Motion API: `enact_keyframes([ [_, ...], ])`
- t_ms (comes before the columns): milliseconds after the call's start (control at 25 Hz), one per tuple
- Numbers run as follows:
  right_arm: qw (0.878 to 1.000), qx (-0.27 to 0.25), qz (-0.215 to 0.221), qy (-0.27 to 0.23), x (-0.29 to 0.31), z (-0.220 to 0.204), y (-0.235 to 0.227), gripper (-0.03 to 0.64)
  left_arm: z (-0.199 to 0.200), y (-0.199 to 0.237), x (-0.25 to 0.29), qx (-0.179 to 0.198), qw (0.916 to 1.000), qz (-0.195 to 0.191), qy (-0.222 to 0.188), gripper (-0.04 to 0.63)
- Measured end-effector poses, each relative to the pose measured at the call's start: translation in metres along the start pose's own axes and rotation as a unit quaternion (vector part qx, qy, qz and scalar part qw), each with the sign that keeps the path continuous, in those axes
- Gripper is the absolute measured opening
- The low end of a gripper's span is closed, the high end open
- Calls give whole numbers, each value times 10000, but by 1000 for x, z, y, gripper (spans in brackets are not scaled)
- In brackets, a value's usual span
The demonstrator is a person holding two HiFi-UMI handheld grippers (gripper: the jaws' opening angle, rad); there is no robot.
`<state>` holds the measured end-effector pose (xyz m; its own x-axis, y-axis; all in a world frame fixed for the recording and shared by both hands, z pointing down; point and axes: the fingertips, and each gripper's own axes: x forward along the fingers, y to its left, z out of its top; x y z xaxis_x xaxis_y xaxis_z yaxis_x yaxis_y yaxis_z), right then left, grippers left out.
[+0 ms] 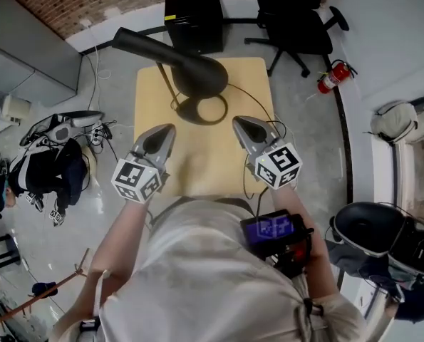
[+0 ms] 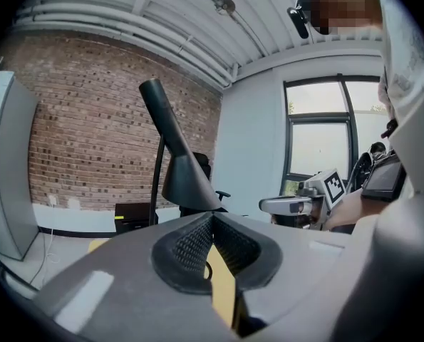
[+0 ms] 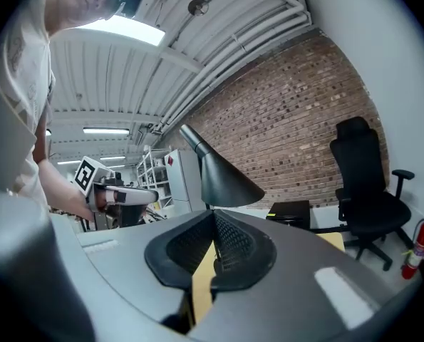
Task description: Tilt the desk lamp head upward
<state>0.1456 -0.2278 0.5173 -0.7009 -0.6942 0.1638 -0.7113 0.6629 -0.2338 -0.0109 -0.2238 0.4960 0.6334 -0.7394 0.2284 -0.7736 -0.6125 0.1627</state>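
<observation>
A black desk lamp stands at the far end of a small wooden table (image 1: 254, 98). Its cone-shaped head (image 1: 194, 70) (image 2: 187, 180) (image 3: 226, 180) points downward over its round base (image 1: 203, 110), and a slim stem (image 1: 165, 84) leans behind it. My left gripper (image 1: 163, 134) hovers over the table's near left part, shut, with nothing between its jaws. My right gripper (image 1: 241, 125) hovers at the near right, also shut and empty. Both sit short of the lamp, apart from it.
A black cabinet (image 1: 192, 20) stands behind the table and a black office chair (image 1: 293, 20) at the back right. A red fire extinguisher (image 1: 333, 77) lies by the right wall. Bags and gear (image 1: 51, 162) lie on the floor at left. A cable (image 1: 258, 102) runs over the table's right side.
</observation>
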Motion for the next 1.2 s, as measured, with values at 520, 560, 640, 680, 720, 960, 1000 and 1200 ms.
enact_keyframes([
  [520,9987,462,192,-123,28,-5,-36,11,13,18,-8,-5,9985,541,105,1],
  [560,9985,508,151,-148,26,-5,-40,12,16,16,-5,33,9987,495,97,2],
  [640,9980,589,62,-206,24,-2,-46,11,23,14,-1,108,9991,394,74,2],
  [680,9978,614,22,-237,25,-1,-47,11,27,16,-1,138,9992,362,54,2],
  [720,9976,630,-14,-270,27,1,-46,11,31,20,-1,159,9993,338,32,2],
  [960,9943,876,-261,-542,30,12,-40,11,52,36,-14,205,9995,200,-95,2],
  [1000,9933,947,-305,-585,29,15,-45,11,57,39,-12,210,9995,225,-119,2],
  [1200,9893,1171,-458,-743,34,30,-68,12,86,72,-2,213,9979,540,-292,25],
])
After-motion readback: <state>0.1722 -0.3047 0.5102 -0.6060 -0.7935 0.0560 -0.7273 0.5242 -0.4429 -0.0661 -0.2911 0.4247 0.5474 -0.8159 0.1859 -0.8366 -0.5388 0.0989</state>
